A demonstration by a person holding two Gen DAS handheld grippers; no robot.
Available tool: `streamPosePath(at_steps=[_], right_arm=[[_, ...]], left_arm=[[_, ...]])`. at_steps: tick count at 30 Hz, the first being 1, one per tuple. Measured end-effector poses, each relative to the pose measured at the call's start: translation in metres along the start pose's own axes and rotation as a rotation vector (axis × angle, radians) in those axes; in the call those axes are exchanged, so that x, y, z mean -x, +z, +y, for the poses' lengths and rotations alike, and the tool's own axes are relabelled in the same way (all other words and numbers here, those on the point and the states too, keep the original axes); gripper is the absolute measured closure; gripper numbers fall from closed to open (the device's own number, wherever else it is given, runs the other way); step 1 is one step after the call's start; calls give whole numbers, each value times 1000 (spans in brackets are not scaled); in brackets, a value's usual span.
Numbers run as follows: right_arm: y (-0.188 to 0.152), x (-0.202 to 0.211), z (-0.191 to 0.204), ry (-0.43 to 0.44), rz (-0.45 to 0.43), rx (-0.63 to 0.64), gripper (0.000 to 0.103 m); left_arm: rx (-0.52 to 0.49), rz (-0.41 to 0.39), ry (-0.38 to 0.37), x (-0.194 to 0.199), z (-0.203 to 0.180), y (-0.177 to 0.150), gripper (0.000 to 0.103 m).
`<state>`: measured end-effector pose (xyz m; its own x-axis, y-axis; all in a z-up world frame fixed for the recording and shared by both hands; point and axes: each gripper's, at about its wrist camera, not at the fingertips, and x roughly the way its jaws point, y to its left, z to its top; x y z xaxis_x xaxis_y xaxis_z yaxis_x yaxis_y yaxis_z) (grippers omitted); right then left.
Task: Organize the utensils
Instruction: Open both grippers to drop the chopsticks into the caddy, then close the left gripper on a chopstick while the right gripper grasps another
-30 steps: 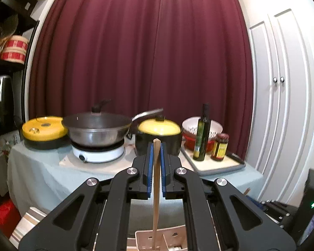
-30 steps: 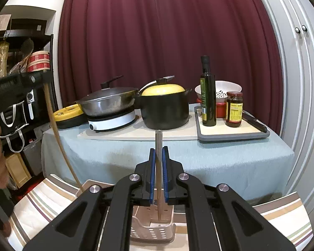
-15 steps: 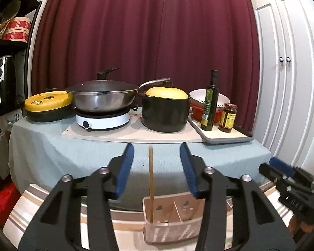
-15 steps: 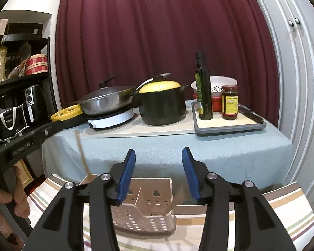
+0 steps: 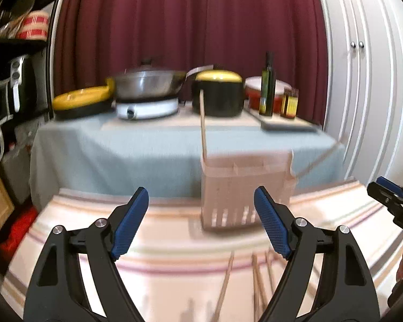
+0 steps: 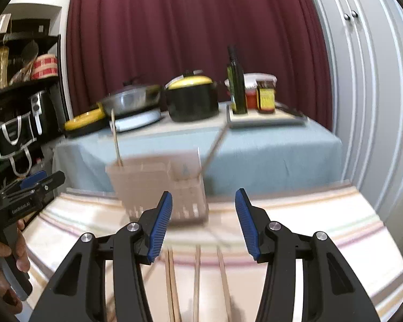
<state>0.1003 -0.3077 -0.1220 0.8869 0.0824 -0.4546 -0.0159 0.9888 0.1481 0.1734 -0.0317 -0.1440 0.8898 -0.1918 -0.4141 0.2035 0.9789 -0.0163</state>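
The left gripper (image 5: 201,222) has its jaws spread wide with nothing between them, and the right gripper (image 6: 203,222) is spread and empty too. Both hang above a striped cloth (image 6: 322,222) where loose chopsticks (image 6: 196,281) lie flat near the jaws — several of them, side by side. Just beyond stands a pink utensil basket (image 5: 244,190), blurred, with one chopstick (image 5: 202,123) upright at its left end and another (image 6: 215,145) leaning out to the right. Behind it, a table (image 5: 121,145) in blue cloth carries a black pot (image 5: 217,96) and a bottle (image 5: 267,86).
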Motion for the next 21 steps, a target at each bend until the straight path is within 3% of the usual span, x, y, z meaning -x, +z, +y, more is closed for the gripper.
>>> streamPosePath(at_steps=[11,21], right_arm=[[-110,13,0,-8,199,24,76],[-144,12,4,-4,267,55,80]], left_arm=[[-12,111,88,33,10,-92,24],[-23,186,100,48,13,-139,25]])
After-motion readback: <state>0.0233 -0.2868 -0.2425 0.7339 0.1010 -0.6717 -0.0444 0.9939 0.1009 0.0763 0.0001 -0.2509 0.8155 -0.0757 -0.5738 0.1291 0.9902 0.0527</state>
